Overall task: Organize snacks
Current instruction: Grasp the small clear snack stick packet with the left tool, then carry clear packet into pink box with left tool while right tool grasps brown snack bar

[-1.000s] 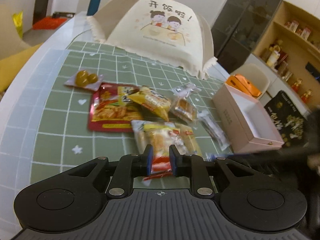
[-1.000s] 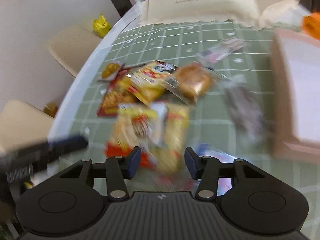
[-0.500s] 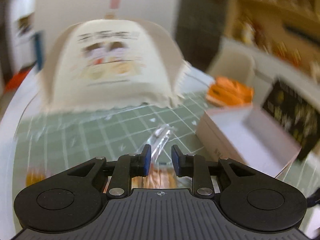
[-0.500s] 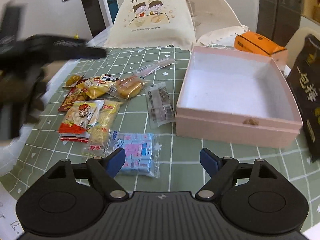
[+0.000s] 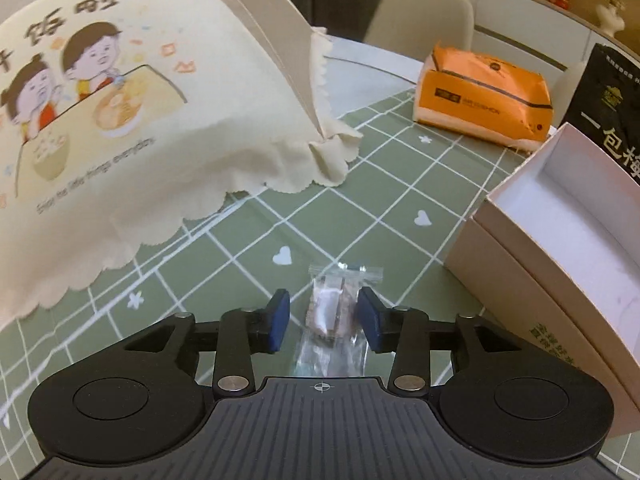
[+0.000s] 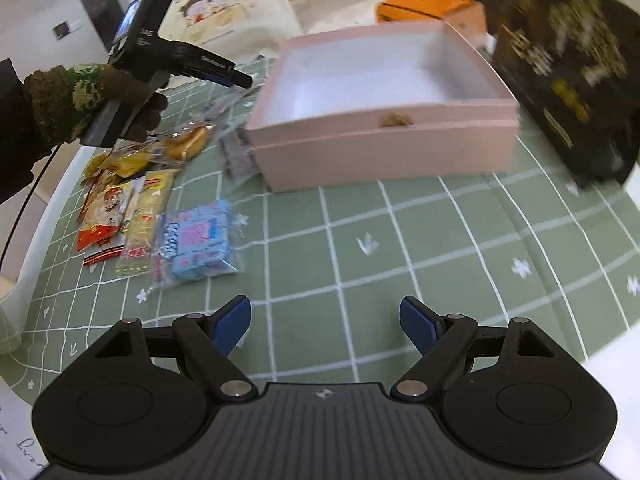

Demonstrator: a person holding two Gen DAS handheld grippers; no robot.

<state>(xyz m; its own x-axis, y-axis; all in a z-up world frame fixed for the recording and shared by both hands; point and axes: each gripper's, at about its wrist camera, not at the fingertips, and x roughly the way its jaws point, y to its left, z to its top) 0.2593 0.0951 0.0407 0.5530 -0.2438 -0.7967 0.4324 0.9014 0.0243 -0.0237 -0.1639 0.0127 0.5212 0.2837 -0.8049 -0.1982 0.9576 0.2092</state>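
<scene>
My left gripper [image 5: 323,316] is open, its fingers on either side of a long clear-wrapped snack [image 5: 334,314] lying on the green mat, just left of the open pink box [image 5: 520,280]. In the right wrist view the left gripper [image 6: 240,78] hovers by the box's [image 6: 384,152] far left corner. My right gripper [image 6: 326,322] is open wide and empty over bare mat in front of the box. Several snack packets lie left of the box: a blue pack [image 6: 200,240], a red-yellow pack [image 6: 106,212], a round pastry [image 6: 188,142].
A cream fabric food cover [image 5: 120,100] stands at the back left. An orange tissue pack [image 5: 484,96] sits behind the box. A black bag [image 6: 572,60] stands right of the box. The table's white edge [image 6: 44,216] runs along the left.
My left gripper moved from the snack pile to the clear-wrapped snack by the box and opened. My right gripper swung rightward toward the box front and opened wider.
</scene>
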